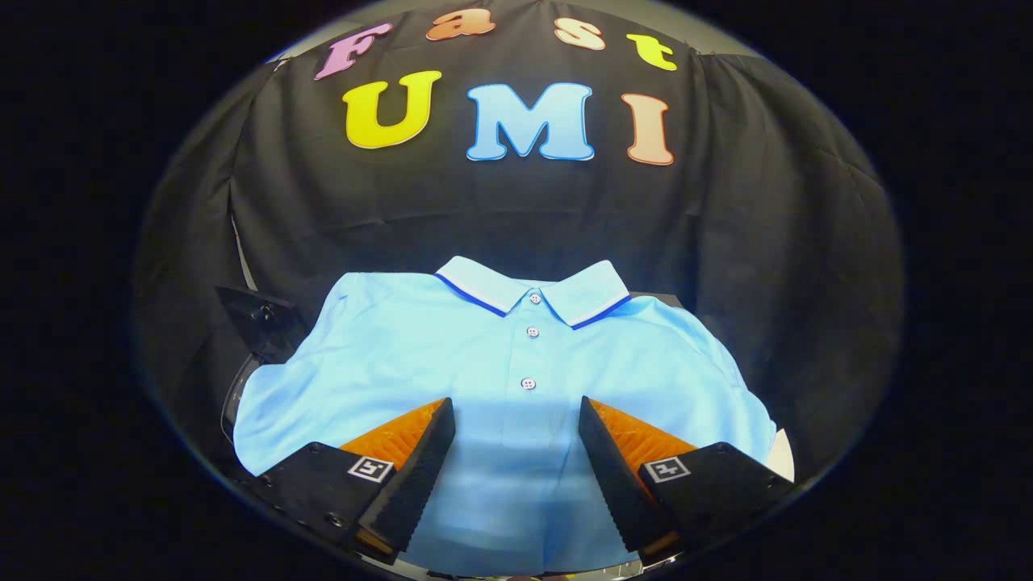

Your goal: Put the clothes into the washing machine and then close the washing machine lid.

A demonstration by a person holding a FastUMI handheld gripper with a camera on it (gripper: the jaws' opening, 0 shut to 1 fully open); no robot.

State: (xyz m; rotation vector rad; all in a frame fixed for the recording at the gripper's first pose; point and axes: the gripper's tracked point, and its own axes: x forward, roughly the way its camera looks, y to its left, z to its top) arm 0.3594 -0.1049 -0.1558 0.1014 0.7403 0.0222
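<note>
The surface under the light blue polo shirt [484,355] is almost wholly covered by it, the shirt's lower hem is cut off below the spread fingers of the gripper [516,415], and the dark object [262,323] at its left shoulder cannot be identified.

Light-blue polo shirt [500,379] spread flat, collar far, buttoned.

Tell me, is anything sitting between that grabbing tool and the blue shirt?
Nothing visible does. The tool is open, its fingers spread over the light blue polo shirt, with bare fabric between and just ahead of them. Whether they touch the cloth cannot be told.
</note>
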